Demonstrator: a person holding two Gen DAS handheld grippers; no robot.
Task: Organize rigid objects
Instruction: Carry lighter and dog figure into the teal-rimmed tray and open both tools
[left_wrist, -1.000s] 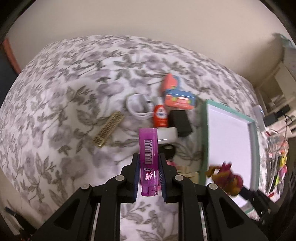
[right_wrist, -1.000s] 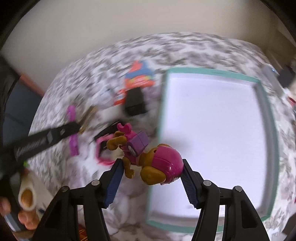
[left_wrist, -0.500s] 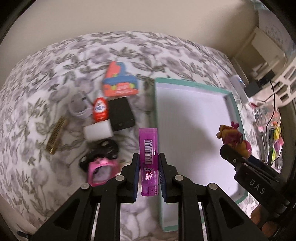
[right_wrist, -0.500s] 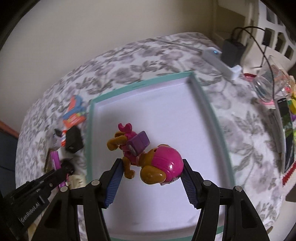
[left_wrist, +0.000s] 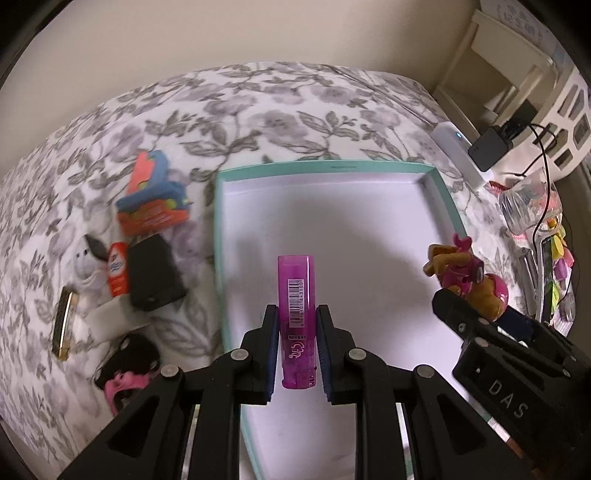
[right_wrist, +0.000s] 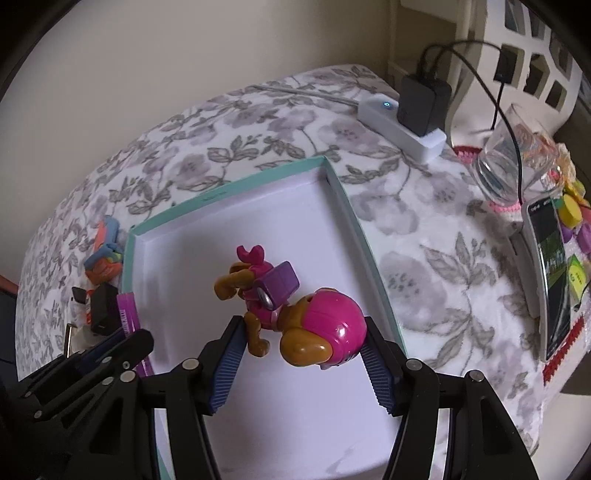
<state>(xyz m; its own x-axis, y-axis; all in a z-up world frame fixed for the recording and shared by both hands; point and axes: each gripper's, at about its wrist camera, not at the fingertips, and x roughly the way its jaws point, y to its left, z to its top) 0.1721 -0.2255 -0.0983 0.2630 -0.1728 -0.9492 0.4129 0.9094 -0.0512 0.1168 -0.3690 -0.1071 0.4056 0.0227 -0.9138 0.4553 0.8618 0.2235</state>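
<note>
Lighter (left_wrist: 297, 317) and toy dog (right_wrist: 295, 314) now both hang over the white floor of the teal-rimmed tray (left_wrist: 218, 236); a second ago both were still above the flowered cloth (left_wrist: 258, 110) to the tray's left. The left gripper (left_wrist: 297, 350) stays clamped on the purple lighter, and the right gripper (right_wrist: 301, 354) stays clamped on the pink-helmeted toy dog. Judgement: the carry is nearly done, and lowering and release come next.

The left wrist view alone shows the items still waiting on the cloth: a black box (left_wrist: 155, 273), a small red bottle (left_wrist: 117, 273), an orange and blue pack (left_wrist: 151, 210) and a gold bar (left_wrist: 64, 325). The right wrist view alone shows a phone (right_wrist: 550, 273) and a glass (right_wrist: 509, 162) beyond the tray's right rim.
</note>
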